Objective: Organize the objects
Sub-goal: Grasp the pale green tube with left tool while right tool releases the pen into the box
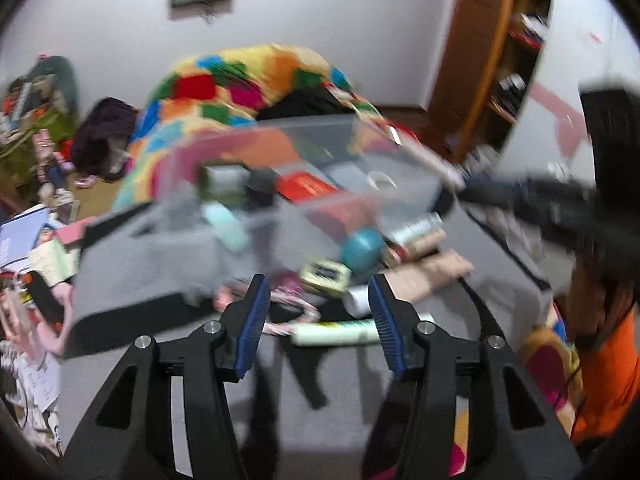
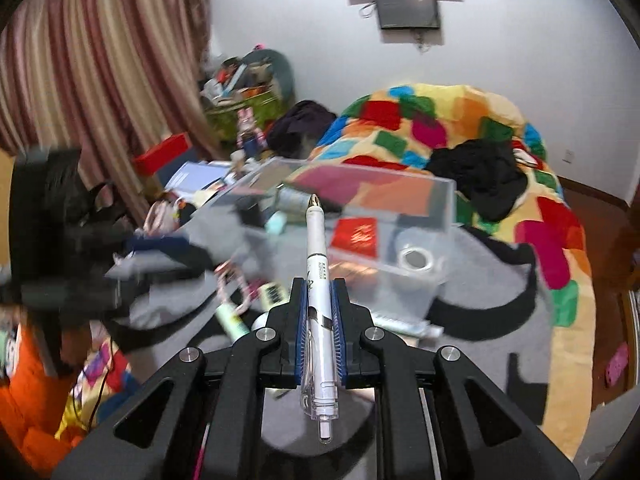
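My right gripper point(image 2: 319, 294) is shut on a white pen point(image 2: 317, 264) that points forward toward a clear plastic box point(image 2: 436, 196) on a grey cloth point(image 2: 492, 320). The box holds a red packet point(image 2: 356, 236), a tape roll point(image 2: 416, 260) and other small items. My left gripper point(image 1: 318, 294) is open and empty, above loose items on the grey cloth point(image 1: 132, 276): a pale green tube point(image 1: 336, 332), a teal ball point(image 1: 362, 250), a small yellow-green box point(image 1: 324, 276) and a pink-white cord point(image 1: 280, 320). The clear box point(image 1: 280, 140) lies just beyond them. The right gripper shows blurred at the right of the left wrist view point(image 1: 540, 200).
A multicoloured blanket point(image 2: 460, 120) with black clothing point(image 2: 480, 180) lies behind the box. Clutter, books and a red box point(image 2: 164, 156) sit at the left by striped curtains point(image 2: 100, 60). A wooden bookshelf point(image 1: 500, 60) stands at the right. An orange cushion point(image 1: 608, 380) is near.
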A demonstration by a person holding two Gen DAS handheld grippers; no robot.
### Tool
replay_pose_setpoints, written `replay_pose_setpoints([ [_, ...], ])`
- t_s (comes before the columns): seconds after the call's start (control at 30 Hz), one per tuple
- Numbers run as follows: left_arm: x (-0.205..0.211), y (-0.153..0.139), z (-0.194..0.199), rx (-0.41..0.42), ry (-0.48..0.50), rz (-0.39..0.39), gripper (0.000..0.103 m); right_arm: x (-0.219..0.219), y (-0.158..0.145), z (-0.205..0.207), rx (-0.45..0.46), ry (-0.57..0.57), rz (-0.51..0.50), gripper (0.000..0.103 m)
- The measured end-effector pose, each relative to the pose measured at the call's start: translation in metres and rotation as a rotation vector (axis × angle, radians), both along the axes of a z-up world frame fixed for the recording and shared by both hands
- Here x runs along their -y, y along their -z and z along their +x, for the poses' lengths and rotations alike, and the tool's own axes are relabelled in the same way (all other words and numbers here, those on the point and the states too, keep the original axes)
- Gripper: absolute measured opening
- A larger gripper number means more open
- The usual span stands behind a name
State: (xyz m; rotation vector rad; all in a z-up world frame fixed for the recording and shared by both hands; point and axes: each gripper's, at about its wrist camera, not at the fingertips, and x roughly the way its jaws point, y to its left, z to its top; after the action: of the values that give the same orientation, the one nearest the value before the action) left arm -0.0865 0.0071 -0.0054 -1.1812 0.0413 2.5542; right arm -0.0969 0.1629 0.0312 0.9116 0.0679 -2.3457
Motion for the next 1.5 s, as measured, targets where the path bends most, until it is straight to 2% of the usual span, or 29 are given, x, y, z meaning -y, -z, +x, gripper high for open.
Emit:
replay_pose_setpoints([
  [0.13, -0.027, 0.023, -0.008, 0.057, 0.118, -0.064, 0.051, -0.005, 0.001, -0.01, 0.004, 0.025, 0.006, 0.011],
  [0.23, -0.034, 0.033, -0.013, 0.104, 0.178, -0.074, 0.051, -0.008, 0.002, -0.016, 0.007, 0.036, 0.016, 0.011],
  [0.4, -0.028, 0.034, -0.01, 0.156, 0.22, -0.021, 0.054, -0.011, 0.004, -0.028, 0.01, 0.046, 0.028, 0.011],
  [0.63, -0.023, 0.037, 0.0, 0.188, 0.252, -0.05, 0.054, 0.005, 0.004, -0.058, 0.027, 0.032, 0.05, 0.011],
  [0.77, -0.026, 0.042, 0.0, 0.176, 0.228, -0.075, 0.054, 0.021, 0.006, -0.077, 0.034, 0.003, 0.083, 0.011],
  [0.83, -0.03, 0.042, 0.001, 0.152, 0.211, -0.087, 0.044, 0.03, 0.007, -0.086, 0.043, -0.008, 0.096, 0.011],
  [0.87, -0.031, 0.042, 0.003, 0.143, 0.208, -0.09, 0.035, 0.033, 0.009, -0.09, 0.05, -0.015, 0.1, 0.011],
  [1.0, -0.03, 0.041, 0.013, 0.116, 0.19, -0.089, 0.023, 0.049, 0.018, -0.105, 0.083, -0.041, 0.114, 0.011],
  [1.13, -0.025, 0.038, 0.024, 0.113, 0.165, -0.079, 0.02, 0.06, 0.029, -0.112, 0.103, -0.06, 0.145, 0.01],
  [1.17, -0.023, 0.037, 0.027, 0.111, 0.157, -0.081, 0.015, 0.063, 0.032, -0.113, 0.11, -0.065, 0.151, 0.01],
  [1.33, -0.011, 0.034, 0.036, 0.097, 0.097, -0.079, 0.015, 0.069, 0.041, -0.114, 0.135, -0.075, 0.176, 0.01],
  [1.5, 0.004, 0.022, 0.04, 0.064, 0.039, -0.044, 0.015, 0.066, 0.04, -0.112, 0.134, -0.068, 0.18, 0.011],
])
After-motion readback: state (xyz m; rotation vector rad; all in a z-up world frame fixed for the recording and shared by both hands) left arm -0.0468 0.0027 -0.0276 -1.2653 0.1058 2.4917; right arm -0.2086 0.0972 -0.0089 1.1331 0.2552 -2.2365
